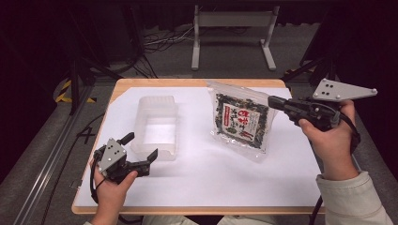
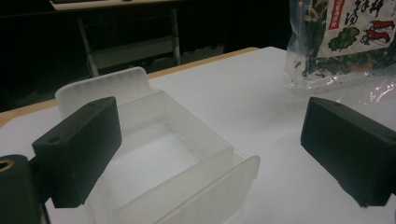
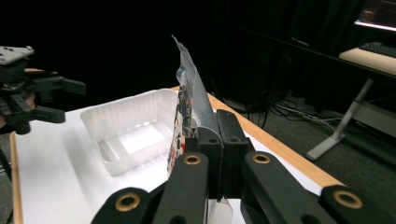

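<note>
A clear bag of dried greens with a red and white label (image 1: 241, 119) stands tilted over the right half of the white table cover (image 1: 211, 173). My right gripper (image 1: 273, 102) is shut on its upper right edge. In the right gripper view the jaws (image 3: 217, 128) pinch the bag's edge (image 3: 187, 91), which rises above them. A translucent plastic container (image 1: 157, 123) sits empty at centre left. My left gripper (image 1: 141, 146) is open beside its near right corner. In the left gripper view the pads (image 2: 79, 154) stand wide apart over the container's near wall (image 2: 210, 179), with the bag (image 2: 345, 42) at the upper right.
The wooden table edge (image 1: 187, 83) frames the white cover. A white metal stand (image 1: 232, 28) and cables lie on the floor beyond the table. The other hand's gripper (image 3: 28, 93) shows at the left of the right gripper view.
</note>
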Motion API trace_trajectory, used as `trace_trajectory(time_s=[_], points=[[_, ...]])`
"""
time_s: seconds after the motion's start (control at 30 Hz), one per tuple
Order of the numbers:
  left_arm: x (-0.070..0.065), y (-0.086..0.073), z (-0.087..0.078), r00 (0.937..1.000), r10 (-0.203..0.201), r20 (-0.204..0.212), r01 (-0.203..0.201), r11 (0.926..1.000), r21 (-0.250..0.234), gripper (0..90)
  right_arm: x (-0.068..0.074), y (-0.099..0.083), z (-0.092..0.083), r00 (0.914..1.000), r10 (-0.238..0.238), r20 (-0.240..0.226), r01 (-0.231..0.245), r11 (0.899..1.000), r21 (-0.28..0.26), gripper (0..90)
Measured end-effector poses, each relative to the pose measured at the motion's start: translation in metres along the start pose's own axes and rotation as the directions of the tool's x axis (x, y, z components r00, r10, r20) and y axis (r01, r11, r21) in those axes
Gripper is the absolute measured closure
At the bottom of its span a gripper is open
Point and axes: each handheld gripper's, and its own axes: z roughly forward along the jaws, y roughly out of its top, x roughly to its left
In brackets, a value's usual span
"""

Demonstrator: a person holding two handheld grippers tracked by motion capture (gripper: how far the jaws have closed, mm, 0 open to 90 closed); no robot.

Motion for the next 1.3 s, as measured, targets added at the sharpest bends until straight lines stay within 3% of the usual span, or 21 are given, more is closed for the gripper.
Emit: trace_trajectory(time_s=[0.1,0.23,0.7,0.9,0.93,1.3], points=[[-0.002,0.004,0.002,0.9998,-0.008,0.019,0.008,0.9999,-0.008,6.0,0.005,0.01,0.002,0.9997,-0.014,-0.022,0.014,1.0,-0.011,90.0],[-0.006,0.009,0.007,0.9969,-0.028,0.074,0.029,0.9994,-0.017,4.5,0.008,0.021,0.007,0.9972,-0.015,-0.073,0.013,0.999,-0.029,90.0],[-0.019,0.029,0.019,0.9911,0.015,0.132,-0.009,0.9989,-0.045,3.5,0.017,0.036,0.016,0.9836,-0.046,-0.175,0.032,0.996,-0.082,90.0],[-0.025,0.036,0.026,0.9852,0.028,0.169,-0.019,0.9981,-0.059,4.1,0.021,0.038,0.02,0.976,-0.068,-0.207,0.048,0.994,-0.096,90.0],[-0.027,0.038,0.028,0.9814,0.024,0.191,-0.012,0.9979,-0.064,4.2,0.021,0.039,0.02,0.9752,-0.069,-0.21,0.048,0.994,-0.1,90.0],[-0.035,0.054,0.036,0.967,0.049,0.25,-0.026,0.9954,-0.093,4.9,0.026,0.037,0.026,0.9647,-0.067,-0.255,0.04,0.993,-0.111,90.0]])
